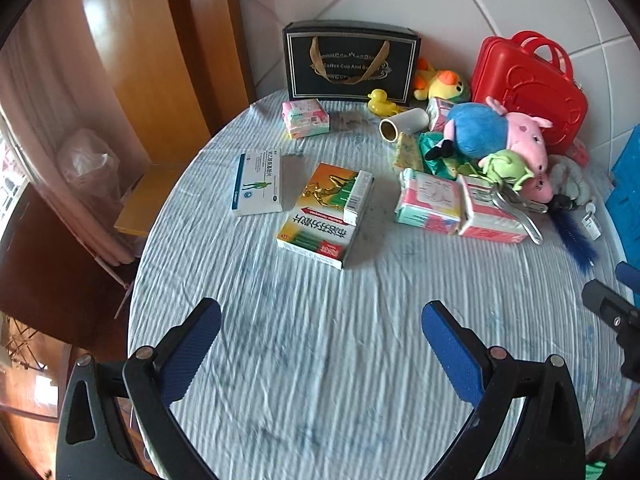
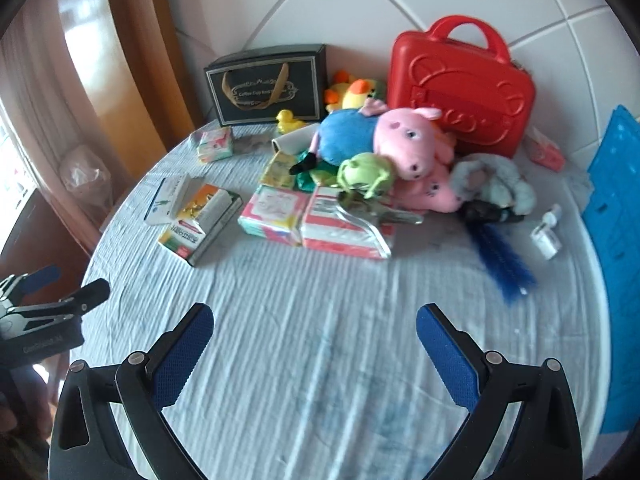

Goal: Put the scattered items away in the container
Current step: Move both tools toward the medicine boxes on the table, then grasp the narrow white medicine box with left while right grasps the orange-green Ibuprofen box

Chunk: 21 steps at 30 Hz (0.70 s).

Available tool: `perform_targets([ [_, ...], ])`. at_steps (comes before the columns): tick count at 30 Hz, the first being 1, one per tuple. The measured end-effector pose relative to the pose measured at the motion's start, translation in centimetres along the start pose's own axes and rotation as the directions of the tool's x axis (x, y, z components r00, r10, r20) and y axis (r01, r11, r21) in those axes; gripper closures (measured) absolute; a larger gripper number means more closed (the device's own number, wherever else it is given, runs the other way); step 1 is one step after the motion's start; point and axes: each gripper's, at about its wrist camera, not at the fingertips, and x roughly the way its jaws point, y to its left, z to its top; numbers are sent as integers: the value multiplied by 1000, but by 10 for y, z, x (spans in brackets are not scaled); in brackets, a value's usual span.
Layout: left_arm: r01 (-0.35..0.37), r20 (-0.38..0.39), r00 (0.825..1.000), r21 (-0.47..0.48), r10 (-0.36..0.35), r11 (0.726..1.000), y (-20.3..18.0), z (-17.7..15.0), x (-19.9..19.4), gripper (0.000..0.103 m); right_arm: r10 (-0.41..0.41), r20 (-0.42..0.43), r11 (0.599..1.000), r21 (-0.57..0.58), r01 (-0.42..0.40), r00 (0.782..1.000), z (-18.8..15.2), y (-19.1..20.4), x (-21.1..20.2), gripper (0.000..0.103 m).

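Scattered items cover the far half of a round table [image 1: 312, 360]: medicine boxes [image 1: 324, 216] [image 2: 198, 222], a white box [image 1: 259, 182], tissue packs [image 1: 430, 202] [image 2: 276, 214], a pink pig plush [image 1: 496, 132] [image 2: 384, 136], a yellow duck [image 1: 380, 102] [image 2: 289, 121] and a blue feather [image 2: 502, 258]. A black gift bag [image 1: 350, 62] [image 2: 266, 84] and a red case [image 1: 528, 88] [image 2: 460, 88] stand at the back. My left gripper [image 1: 320, 332] hangs open over bare cloth, well short of the boxes. My right gripper [image 2: 314, 332] is open too, nothing between its fingers.
A blue plastic crate [image 2: 616, 216] stands at the table's right edge. Wooden door panels [image 1: 160, 60] and a curtain lie beyond the left edge. The other gripper shows at each view's side [image 1: 612, 312] [image 2: 48, 304]. The near half of the cloth is bare.
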Motion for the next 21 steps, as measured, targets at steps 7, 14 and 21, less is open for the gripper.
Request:
perform_targets([
  [7, 72, -42, 997, 3, -72, 997, 3, 27, 67, 12, -16, -67, 1000, -10, 15, 998, 23, 18, 57, 0],
  [14, 127, -85, 989, 27, -124, 992, -17, 59, 144, 32, -15, -79, 1000, -8, 15, 997, 52, 17, 92, 14],
  [21, 143, -91, 986, 61, -137, 988, -18, 78, 183, 86, -2, -120, 1000, -25, -1, 993, 71, 30, 129, 31],
])
